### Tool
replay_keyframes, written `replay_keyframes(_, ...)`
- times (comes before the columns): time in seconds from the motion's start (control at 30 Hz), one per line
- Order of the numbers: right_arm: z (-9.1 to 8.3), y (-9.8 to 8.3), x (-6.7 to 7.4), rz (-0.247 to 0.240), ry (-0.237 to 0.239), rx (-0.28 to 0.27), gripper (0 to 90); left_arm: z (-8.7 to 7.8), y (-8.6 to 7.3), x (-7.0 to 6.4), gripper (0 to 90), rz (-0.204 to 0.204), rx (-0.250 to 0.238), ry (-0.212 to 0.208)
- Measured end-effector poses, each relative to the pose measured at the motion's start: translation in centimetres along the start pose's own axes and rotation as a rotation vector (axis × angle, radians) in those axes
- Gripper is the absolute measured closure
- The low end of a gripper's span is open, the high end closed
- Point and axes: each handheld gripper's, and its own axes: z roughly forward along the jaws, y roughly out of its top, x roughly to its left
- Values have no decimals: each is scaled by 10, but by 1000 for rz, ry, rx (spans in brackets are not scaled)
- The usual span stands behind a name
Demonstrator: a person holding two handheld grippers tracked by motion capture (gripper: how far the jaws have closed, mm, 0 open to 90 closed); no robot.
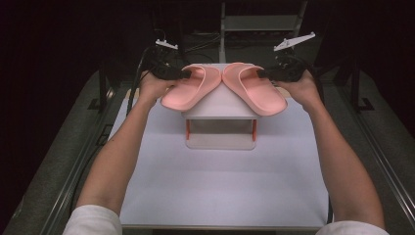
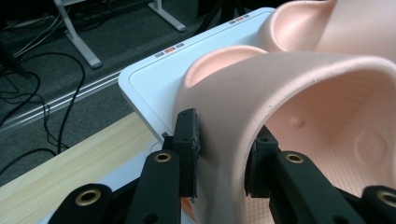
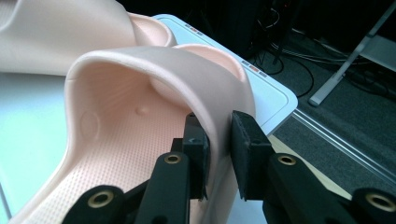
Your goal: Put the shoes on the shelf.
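**Both grippers at the slipper straps on the white stand**

Black jaws fill the foreground of each gripper view, one on either side of a pink strap. On the left gripper (image 2: pixel 219 154), the outer pad lies against the outside of the left slipper's (image 1: pixel 188 88) strap and the inner pad sits under its arch; the pads look close on the rubber without squeezing it, though whether they press at all is hard to judge from this angle. On the right gripper (image 3: pixel 219 156), the inner pad touches the underside of the right slipper's (image 1: pixel 254 88) strap, while a thin gap shows between the outer pad and the strap's face, so this grip reads as let go.

Outward from the jaws, each slipper's textured footbed runs away under its strap, the toe ends meeting near the middle of the stand (image 1: pixel 220 105). In the high view the two slippers lie splayed on the stand's white top, toes together at the far side and heels spread toward the person, overhanging the edges. The left hand (image 1: pixel 154 88) and right hand (image 1: pixel 303 88) hold the grippers at the slippers' outer sides. Below, the stand rests on a white table (image 1: pixel 220 186), and both forearms reach in from the near edge.
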Motion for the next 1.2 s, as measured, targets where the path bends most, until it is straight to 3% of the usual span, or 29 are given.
replay_keyframes(1.2, 18, 2, 6, 83, 51, -4, 679, 16, -1, -14, 613, 15, -23, 18)
